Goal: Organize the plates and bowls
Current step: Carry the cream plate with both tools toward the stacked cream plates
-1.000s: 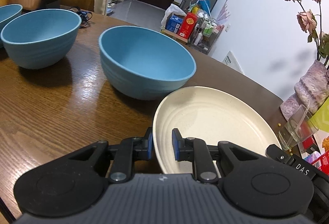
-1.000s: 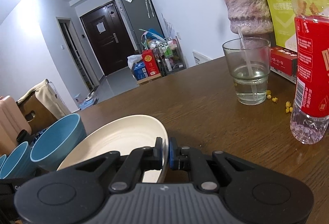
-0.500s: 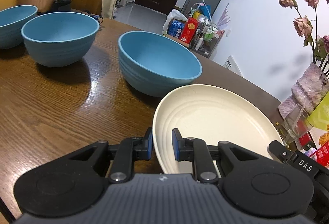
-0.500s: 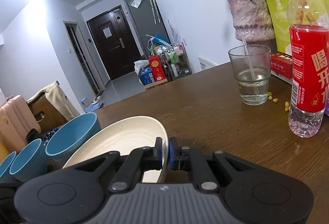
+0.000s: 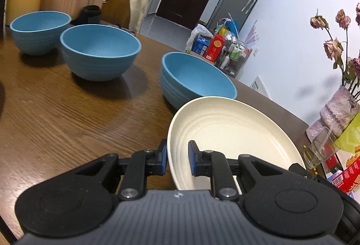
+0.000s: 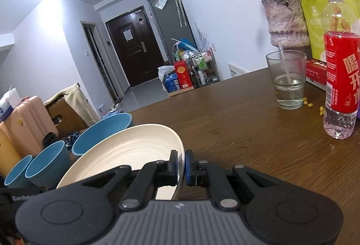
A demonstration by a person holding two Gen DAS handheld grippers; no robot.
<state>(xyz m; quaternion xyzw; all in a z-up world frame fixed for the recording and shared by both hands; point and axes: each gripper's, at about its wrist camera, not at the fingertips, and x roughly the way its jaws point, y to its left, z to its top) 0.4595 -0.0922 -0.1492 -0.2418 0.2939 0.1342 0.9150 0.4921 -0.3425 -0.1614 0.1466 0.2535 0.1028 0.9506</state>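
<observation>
the right gripper [image 6: 181, 165] has its blue-padded jaws pinched on the rim of a round cream ribbed plate [image 6: 126, 152], lifted and tilted over the dark wooden table [image 6: 236, 128]. three blue bowls [image 6: 102, 132] sit left; a clear glass of water [image 6: 286, 80] and red-labelled plastic bottle [image 6: 342, 69] stand right.

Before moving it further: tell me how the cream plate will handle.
The cream plate, rim between both sets of jaws, keeps its shape, so probably stiff. Its matte, speckled look suggests light plastic or fibre, unlikely brittle. The left gripper looks looser than the right gripper; it might pivot.
</observation>
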